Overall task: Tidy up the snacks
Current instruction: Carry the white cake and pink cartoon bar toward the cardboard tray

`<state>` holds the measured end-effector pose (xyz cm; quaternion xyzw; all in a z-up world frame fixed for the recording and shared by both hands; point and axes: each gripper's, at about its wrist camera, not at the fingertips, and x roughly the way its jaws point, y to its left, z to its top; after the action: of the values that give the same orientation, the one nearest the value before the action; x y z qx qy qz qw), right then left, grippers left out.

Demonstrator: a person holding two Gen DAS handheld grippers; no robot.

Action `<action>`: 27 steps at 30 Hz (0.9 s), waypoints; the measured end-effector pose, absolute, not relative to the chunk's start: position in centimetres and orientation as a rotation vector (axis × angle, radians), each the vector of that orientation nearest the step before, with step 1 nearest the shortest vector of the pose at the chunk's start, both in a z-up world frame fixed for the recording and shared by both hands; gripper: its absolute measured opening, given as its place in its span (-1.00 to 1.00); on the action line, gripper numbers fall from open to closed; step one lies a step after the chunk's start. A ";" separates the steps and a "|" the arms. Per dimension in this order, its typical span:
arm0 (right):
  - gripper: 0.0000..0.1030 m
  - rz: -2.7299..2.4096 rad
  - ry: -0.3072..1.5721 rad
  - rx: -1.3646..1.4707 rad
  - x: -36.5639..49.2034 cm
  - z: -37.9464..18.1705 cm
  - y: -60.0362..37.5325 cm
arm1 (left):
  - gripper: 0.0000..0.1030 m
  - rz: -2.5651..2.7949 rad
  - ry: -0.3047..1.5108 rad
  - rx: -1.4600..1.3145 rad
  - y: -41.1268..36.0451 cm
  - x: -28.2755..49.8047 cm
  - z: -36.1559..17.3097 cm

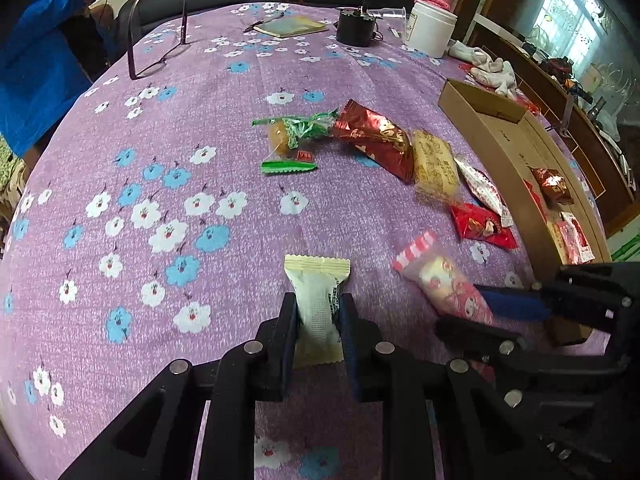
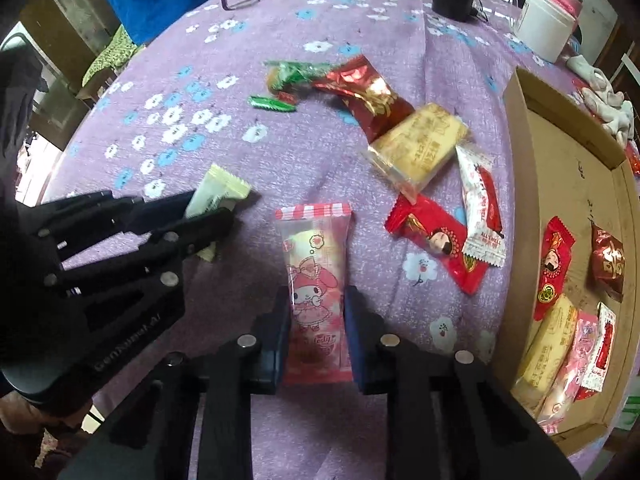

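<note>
While your cardboard box (image 2: 568,184) sits open at the right edge of the flowered purple tablecloth (image 1: 160,140), it already holds a handful of snacks at its near end: a red packet with a cartoon face (image 2: 554,266), a dark red foil pouch (image 2: 608,262), a yellow wrapped cake (image 2: 550,350), a pink packet (image 2: 576,356) and a small white-and-red packet (image 2: 600,354). The far half of the box is bare cardboard.

Your left gripper (image 1: 318,320) is clamped on a cream-white sachet (image 1: 318,292) with crimped ends and fine print down its side; it stands up between the pads, near the front of the table. Your right gripper (image 2: 316,332) is closed on a pink cartoon-rabbit packet (image 2: 316,272), clear-fronted with a striped pink-and-white top seal, just right of the sachet.

Farther out lie loose snacks: a green-wrapped pastry (image 1: 292,132), a red and gold foil pack (image 1: 376,136), another yellow cake (image 1: 434,164), a white-and-red packet (image 2: 480,208) and a red cartoon-face packet (image 2: 436,240) beside the box.
</note>
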<state>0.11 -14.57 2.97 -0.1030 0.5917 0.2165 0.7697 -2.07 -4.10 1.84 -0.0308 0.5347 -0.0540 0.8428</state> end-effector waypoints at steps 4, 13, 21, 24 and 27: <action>-0.54 0.473 1.275 -0.194 0.3 3.5 -14.9 | -0.60 -0.098 1.132 -0.112 -3.2 -3.2 2.0; -0.53 0.549 1.249 -0.207 -0.1 4.5 -12.5 | -0.60 0.015 1.106 -0.211 0.6 -6.7 2.8; -0.52 0.673 1.234 -0.286 -2.1 4.9 -7.8 | -0.60 0.131 1.066 -0.279 4.0 -10.1 3.8; -0.51 0.700 1.237 -0.290 -2.5 5.1 -6.7 | -0.60 0.159 1.054 -0.295 4.8 -11.2 4.2; -0.51 0.713 1.229 -0.287 -2.8 5.6 -6.2 | -0.60 0.176 1.040 -0.317 5.5 -12.0 4.6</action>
<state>-2.76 -6.19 5.55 -0.1311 0.5622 0.3261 0.7485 -12.02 5.52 4.63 -0.1507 0.4943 0.0834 0.8521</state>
